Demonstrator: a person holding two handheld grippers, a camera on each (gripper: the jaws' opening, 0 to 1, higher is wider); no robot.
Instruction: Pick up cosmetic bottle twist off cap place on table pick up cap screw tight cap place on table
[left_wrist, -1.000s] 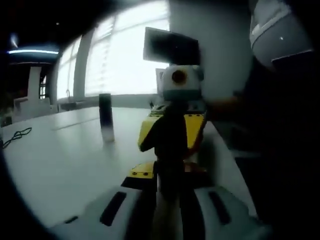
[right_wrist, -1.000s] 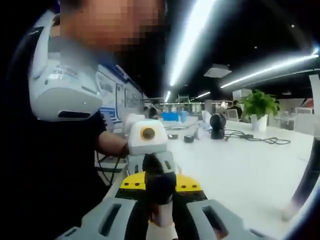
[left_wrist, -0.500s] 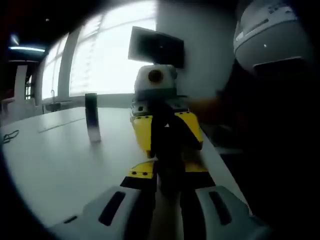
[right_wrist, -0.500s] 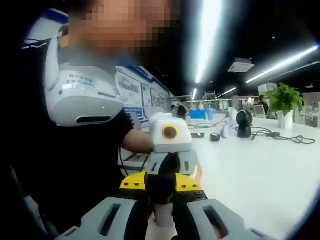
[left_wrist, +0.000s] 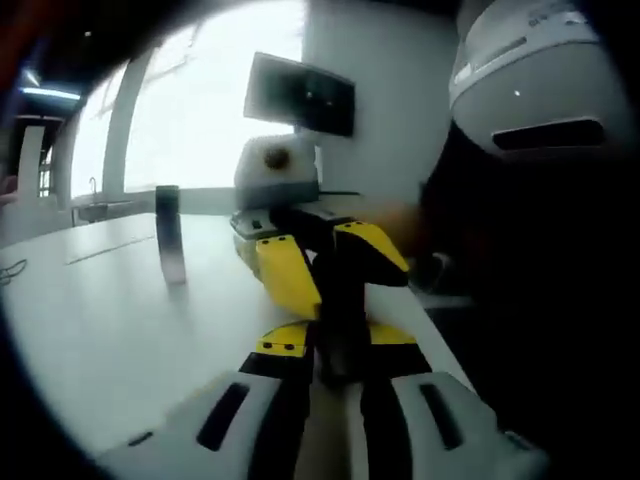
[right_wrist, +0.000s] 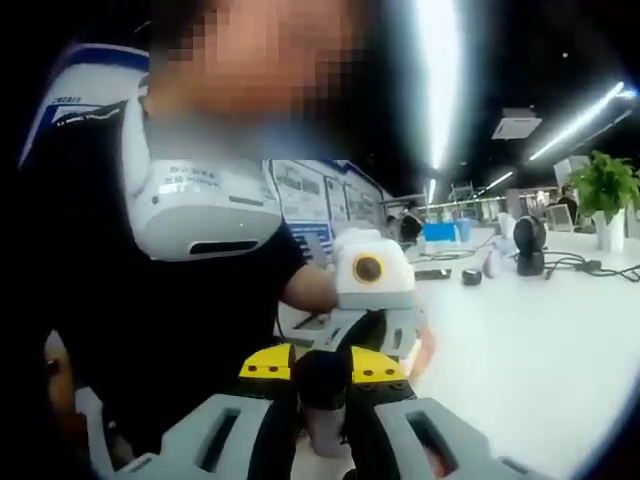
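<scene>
The two hand-held grippers are held facing each other above the near edge of a white worktop (left_wrist: 110, 330). In the left gripper view, the left hand-held gripper (left_wrist: 330, 385) is seen closed on the pale body of the cosmetic bottle (left_wrist: 322, 450), whose dark cap (left_wrist: 338, 320) is clamped by the yellow-padded right hand-held gripper (left_wrist: 330, 265), rolled to one side. In the right gripper view, the right hand-held gripper (right_wrist: 322, 400) is seen gripping the dark cap (right_wrist: 322, 378), with the pale bottle body (right_wrist: 325, 435) between its jaws and the left hand-held gripper (right_wrist: 372, 300) directly beyond, held by a person's hand (right_wrist: 425, 345). A dark upright cylinder (left_wrist: 168, 235) stands apart on the worktop before bright windows (left_wrist: 210, 90), with a dark monitor (left_wrist: 300, 95) behind. Ceiling strip lights (right_wrist: 435, 70), a potted plant (right_wrist: 605, 190), cables (right_wrist: 595, 268) and small devices are shown across the far worktop (right_wrist: 530, 350). The person's dark sleeve (right_wrist: 170, 320) is seen close by.
</scene>
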